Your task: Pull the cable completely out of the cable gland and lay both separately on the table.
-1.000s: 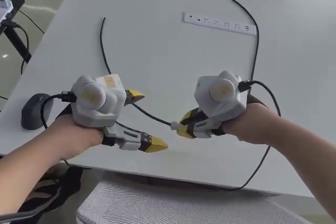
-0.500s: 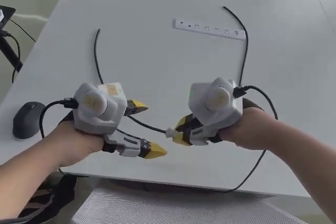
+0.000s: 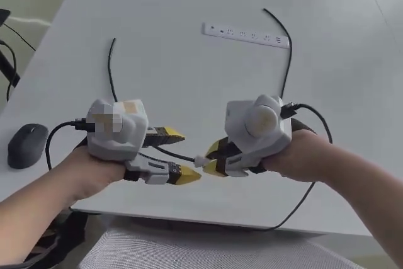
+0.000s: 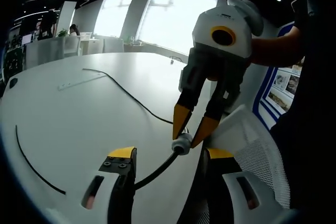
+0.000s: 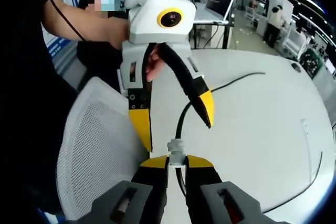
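White cable gland [image 5: 176, 148] between tips of the right claw [image 5: 177, 162]

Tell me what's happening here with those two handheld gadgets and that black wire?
A person holds a claw tool in each hand over a white table. The right claw is shut on a small white cable gland at the end of a black cable. The left claw is open, its jaws on either side of the cable just behind the gland. The cable is not yet pulled out, so the two parts remain joined and are held above the table edge.
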Action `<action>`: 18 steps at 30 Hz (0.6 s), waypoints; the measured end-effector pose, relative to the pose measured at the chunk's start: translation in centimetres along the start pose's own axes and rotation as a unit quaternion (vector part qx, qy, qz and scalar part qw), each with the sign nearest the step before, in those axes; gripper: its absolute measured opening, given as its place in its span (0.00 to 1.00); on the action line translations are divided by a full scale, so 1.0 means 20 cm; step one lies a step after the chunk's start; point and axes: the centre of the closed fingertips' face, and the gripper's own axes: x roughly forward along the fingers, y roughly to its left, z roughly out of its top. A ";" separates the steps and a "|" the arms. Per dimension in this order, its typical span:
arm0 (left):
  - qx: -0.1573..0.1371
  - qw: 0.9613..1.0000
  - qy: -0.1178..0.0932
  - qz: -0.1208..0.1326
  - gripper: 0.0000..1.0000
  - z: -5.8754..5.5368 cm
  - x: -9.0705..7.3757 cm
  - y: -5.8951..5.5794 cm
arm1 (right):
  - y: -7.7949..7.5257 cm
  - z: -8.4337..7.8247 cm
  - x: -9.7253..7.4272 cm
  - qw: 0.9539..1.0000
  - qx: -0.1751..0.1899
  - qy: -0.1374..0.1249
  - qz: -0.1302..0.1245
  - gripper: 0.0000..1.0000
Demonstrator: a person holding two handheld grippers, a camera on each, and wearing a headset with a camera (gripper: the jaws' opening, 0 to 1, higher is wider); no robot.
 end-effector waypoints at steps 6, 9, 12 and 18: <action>0.011 1.000 -0.004 -0.015 0.45 0.02 0.02 -0.03 | 0.01 0.01 -0.01 1.000 -0.014 -0.004 0.006 0.06; 0.011 1.000 -0.003 -0.022 0.40 0.02 0.02 -0.04 | 0.01 0.01 -0.01 1.000 -0.019 -0.006 0.007 0.06; 0.011 1.000 -0.001 -0.029 0.33 0.01 0.02 -0.05 | 0.01 0.01 -0.02 1.000 -0.022 -0.005 0.007 0.06; 0.013 0.999 -0.005 -0.048 0.21 0.03 0.03 -0.09 | 0.02 -0.01 -0.02 0.999 -0.035 -0.002 0.009 0.06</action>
